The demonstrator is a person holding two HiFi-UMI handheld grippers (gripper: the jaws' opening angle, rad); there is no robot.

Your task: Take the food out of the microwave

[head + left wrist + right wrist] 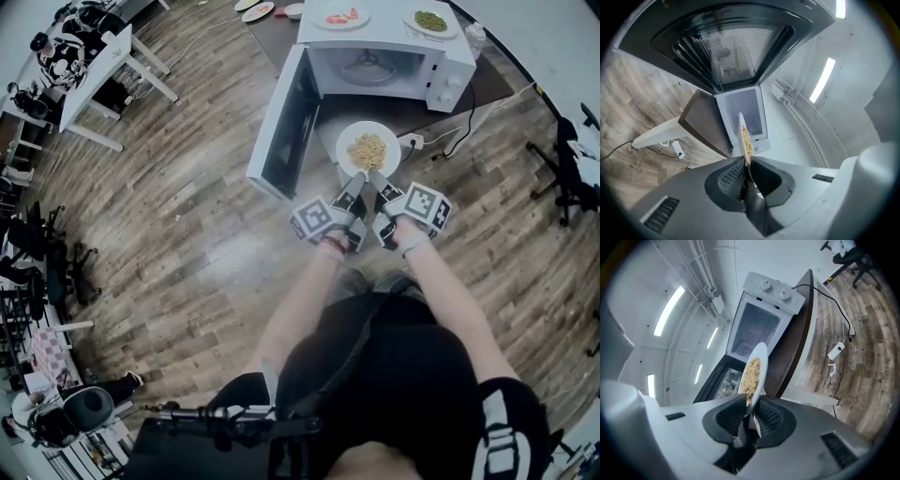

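A white plate of yellowish rice-like food hangs in the air in front of the white microwave, whose door stands wide open. My left gripper is shut on the plate's near left rim and my right gripper is shut on the near right rim. In the left gripper view the plate shows edge-on between the jaws of the left gripper. The right gripper view shows the plate pinched by the right gripper, with the empty microwave cavity behind.
On top of the microwave stand a plate with red food and a plate with green food. The microwave rests on a dark table. A cable and power strip lie on the wooden floor. Office chairs stand at right.
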